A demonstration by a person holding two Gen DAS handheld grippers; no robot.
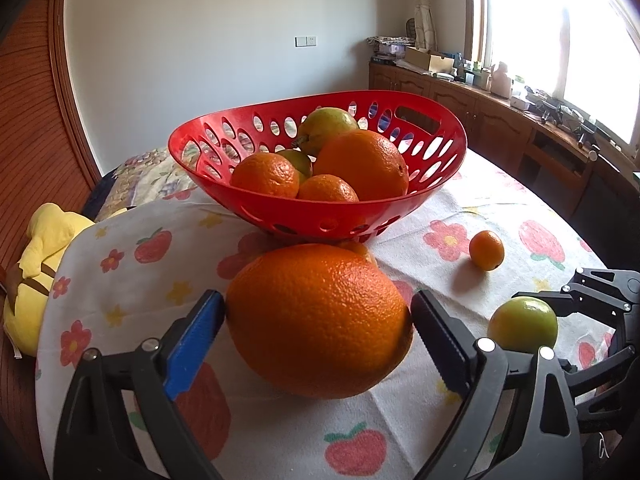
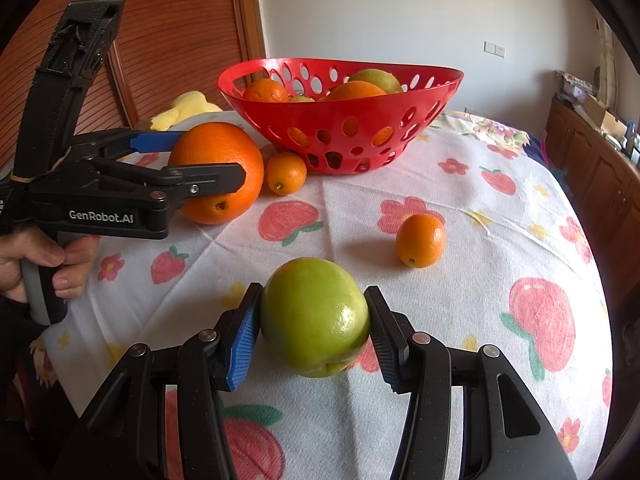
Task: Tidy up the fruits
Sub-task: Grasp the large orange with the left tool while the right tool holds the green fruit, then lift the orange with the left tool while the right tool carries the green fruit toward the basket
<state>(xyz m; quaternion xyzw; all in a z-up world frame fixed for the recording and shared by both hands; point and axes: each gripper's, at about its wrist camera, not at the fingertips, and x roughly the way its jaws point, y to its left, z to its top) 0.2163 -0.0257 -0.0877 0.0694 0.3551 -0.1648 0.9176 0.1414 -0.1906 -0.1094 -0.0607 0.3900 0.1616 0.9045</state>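
Left wrist view first: the left gripper [image 1: 318, 320] straddles the big orange [image 1: 320, 320] on the flowered tablecloth [image 1: 460, 208], just in front of the red basket [image 1: 320, 216]. The blue pad sits right at the peel on one side and the black pad at the other, jaws spread very wide; whether they actually press or merely brush the skin I cannot tell. That orange looks heavy and firm, its pebbled rind offering decent friction, so the widest part of its middle is the place to clamp. The basket already carries oranges and a pear-like fruit. A small orange [image 1: 486, 255] lies loose off to the side, and the green apple [image 1: 522, 325] shows near the other tool.

Over to the right wrist view: the right gripper [image 2: 314, 328] is closed on the green apple, both pads pressed to its flanks, the fruit resting on the cloth. Its skin is glossy and smooth, so it may slip; a centred hold across the belly suits it. Another small orange [image 2: 286, 173] nestles against the basket foot beside the big orange. A hand [image 2: 36, 258] grips the left tool's handle
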